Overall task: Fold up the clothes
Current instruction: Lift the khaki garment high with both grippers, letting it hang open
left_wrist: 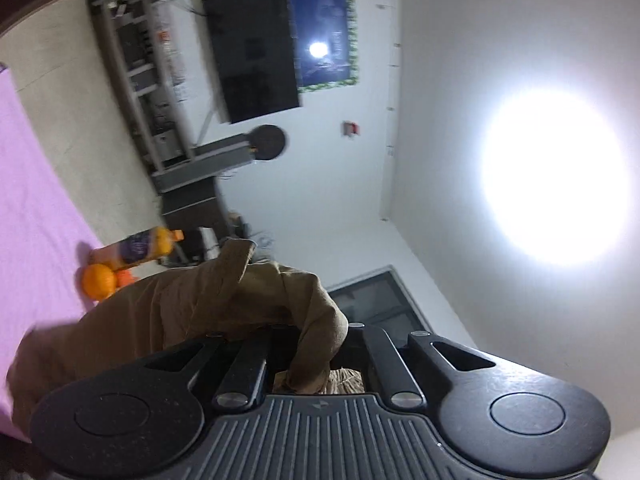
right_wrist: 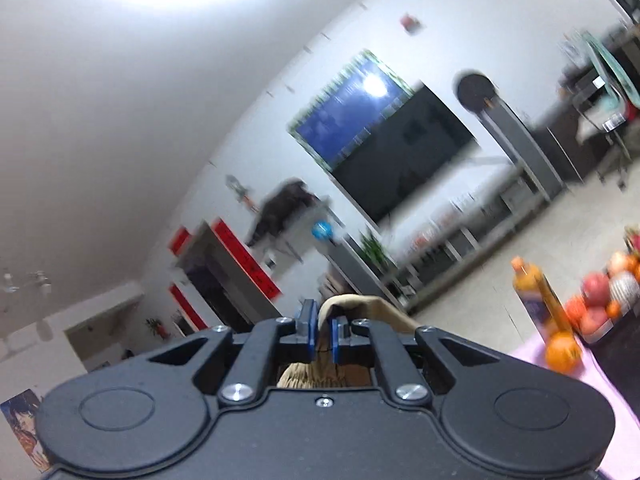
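Tan garment (left_wrist: 188,320) bunches in the clenched left gripper (left_wrist: 308,344), draping down onto the pink-covered table (left_wrist: 32,216). The right gripper (right_wrist: 325,334) pinches another fold of it between blue pads (right_wrist: 306,330), raised off the cloth. An orange (left_wrist: 98,280) and juice bottle (left_wrist: 140,250) stand near the table's far edge.

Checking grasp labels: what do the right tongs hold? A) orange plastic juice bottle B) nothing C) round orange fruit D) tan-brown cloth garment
D: the right tongs have their blue pads closed on a bunched fold of the tan-brown cloth garment, while the bottle and fruit sit apart on the pink cloth.
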A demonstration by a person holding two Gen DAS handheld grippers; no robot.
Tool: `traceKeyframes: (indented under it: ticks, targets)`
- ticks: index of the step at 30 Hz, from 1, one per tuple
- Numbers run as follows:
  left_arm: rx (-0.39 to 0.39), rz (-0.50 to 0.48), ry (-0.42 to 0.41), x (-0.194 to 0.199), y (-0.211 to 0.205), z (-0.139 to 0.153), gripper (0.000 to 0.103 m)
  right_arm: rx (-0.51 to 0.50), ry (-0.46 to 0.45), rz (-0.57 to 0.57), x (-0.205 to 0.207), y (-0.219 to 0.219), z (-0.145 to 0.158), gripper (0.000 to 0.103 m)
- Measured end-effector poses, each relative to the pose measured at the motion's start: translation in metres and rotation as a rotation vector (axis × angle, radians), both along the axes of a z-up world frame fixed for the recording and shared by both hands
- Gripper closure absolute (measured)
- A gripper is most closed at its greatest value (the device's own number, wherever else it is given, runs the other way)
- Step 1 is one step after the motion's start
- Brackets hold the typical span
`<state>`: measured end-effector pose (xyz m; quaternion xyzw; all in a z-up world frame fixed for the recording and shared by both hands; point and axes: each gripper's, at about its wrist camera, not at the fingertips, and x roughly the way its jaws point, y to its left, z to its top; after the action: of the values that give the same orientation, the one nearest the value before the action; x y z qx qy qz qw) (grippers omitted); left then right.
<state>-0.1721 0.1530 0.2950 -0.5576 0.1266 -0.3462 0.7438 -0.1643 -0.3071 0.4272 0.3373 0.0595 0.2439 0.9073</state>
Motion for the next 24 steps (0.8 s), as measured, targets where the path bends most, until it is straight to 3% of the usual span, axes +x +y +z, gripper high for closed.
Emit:
traceKeyframes:
  ticks: [5, 10, 12, 14, 16, 19, 21, 24]
  targets:
    - [0.018, -0.004, -0.095, -0.024, 0.008, 0.017, 0.099, -0.033, -0.111, 0.005, -0.025, 0.005, 0.014, 0.096]
    - [0.048, 0.047, -0.111, 0.007, 0.013, 0.021, 0.099, -0.018, -0.121, 0.041, -0.013, 0.011, 0.019, 0.096]
    - [0.081, 0.09, -0.045, 0.032, 0.017, 0.013, 0.099, -0.024, -0.072, 0.038, 0.008, 0.019, 0.015, 0.096]
    - [0.121, 0.141, 0.075, 0.069, 0.024, 0.002, 0.099, -0.047, 0.036, 0.031, 0.053, 0.032, 0.0, 0.095]
    - [0.191, 0.197, 0.227, 0.126, 0.03, -0.011, 0.099, -0.104, 0.17, 0.013, 0.115, 0.049, -0.027, 0.095]
    - [0.258, 0.167, 0.406, 0.228, 0.041, -0.028, 0.099, -0.197, 0.329, -0.029, 0.209, 0.076, -0.064, 0.096]
    - [0.298, 0.229, 0.391, 0.254, 0.05, -0.011, 0.1, -0.221, 0.314, -0.051, 0.24, 0.087, -0.061, 0.096]
    - [0.341, 0.29, 0.09, 0.242, 0.052, 0.044, 0.099, -0.222, 0.113, -0.034, 0.234, 0.094, -0.024, 0.096]
